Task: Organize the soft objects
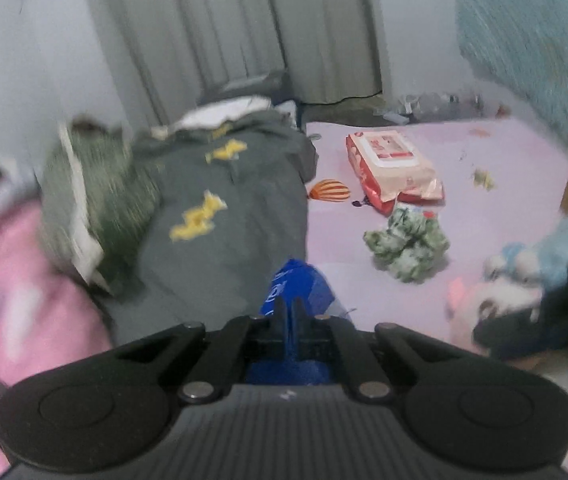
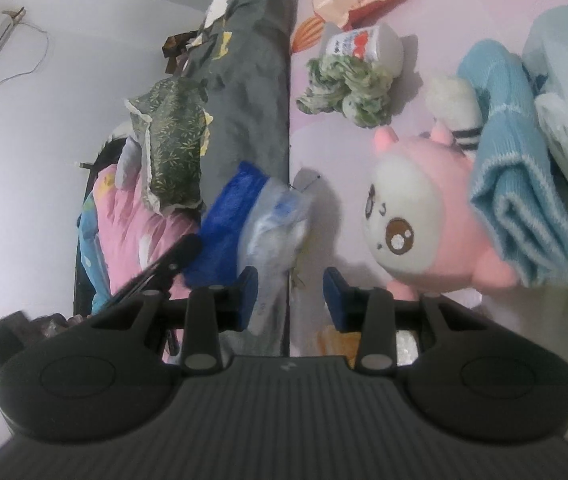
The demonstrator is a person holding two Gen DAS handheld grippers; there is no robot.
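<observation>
My left gripper (image 1: 290, 312) is shut on a blue fuzzy cloth (image 1: 296, 284) that sits half inside a clear plastic bag, lifted above the bed. In the right wrist view the same blue cloth (image 2: 228, 216) and its bag (image 2: 280, 216) hang from the left gripper's black finger (image 2: 172, 256). My right gripper (image 2: 290, 292) is open with its blue pads apart; the bag hangs by its left pad and nothing is pinched. A pink and white plush toy (image 2: 416, 216) lies just right of it on the pink sheet (image 2: 464, 12).
On the sheet lie a green-white scrunched cloth (image 1: 408, 244), a wet-wipes pack (image 1: 392, 164), a white cup (image 2: 368, 46), a folded light-blue knit (image 2: 512, 168) and a white pompom sock (image 2: 456, 108). A grey-green blanket (image 1: 224, 200) and pink bedding (image 1: 12, 280) are piled left.
</observation>
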